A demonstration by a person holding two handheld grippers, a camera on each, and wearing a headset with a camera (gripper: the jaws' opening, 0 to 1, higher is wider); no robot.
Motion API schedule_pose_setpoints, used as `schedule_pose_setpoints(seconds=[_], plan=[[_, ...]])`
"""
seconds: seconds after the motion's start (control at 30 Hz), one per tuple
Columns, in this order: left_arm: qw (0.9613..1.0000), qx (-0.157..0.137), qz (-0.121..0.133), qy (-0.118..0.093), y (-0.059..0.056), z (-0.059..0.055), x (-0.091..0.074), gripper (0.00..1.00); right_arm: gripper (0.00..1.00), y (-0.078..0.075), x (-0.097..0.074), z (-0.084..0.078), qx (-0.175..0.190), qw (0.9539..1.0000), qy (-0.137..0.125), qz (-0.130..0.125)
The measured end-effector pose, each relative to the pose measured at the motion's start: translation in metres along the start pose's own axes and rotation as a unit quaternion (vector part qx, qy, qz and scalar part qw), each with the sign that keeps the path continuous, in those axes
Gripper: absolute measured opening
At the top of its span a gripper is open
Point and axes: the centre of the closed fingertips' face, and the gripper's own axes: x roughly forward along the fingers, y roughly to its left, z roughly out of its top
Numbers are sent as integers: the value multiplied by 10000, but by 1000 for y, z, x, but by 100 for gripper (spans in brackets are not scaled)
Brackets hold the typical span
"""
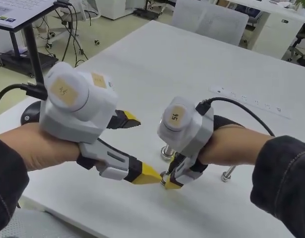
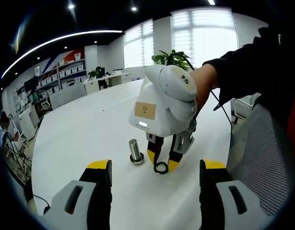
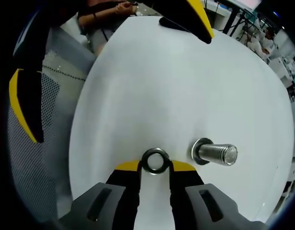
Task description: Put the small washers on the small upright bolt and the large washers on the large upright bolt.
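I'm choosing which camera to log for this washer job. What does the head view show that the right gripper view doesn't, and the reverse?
Head view adds: the small bolt and a power strip farther back. Right gripper view adds: the large bolt's flat top face and the hole through the washer. Shared: the right tool shut on that washer, the large bolt beside it, the open left tool's yellow tips, the white table.
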Motion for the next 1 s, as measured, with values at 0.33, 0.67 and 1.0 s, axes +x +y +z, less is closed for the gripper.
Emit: schedule_pose_setpoints(seconds=[0.33,0.67,1.0], plan=[[10000,-5,-4,1,1,0,0,74,24,-2,-3,-7,55,10000,50,26],[10000,7,-43,20,0,0,2,74,24,-6,-14,-20,141,9999,92,-37],[10000,15,-59,23,-1,-1,2,74,24,-16,-39,-25,278,9994,-10,-205]])
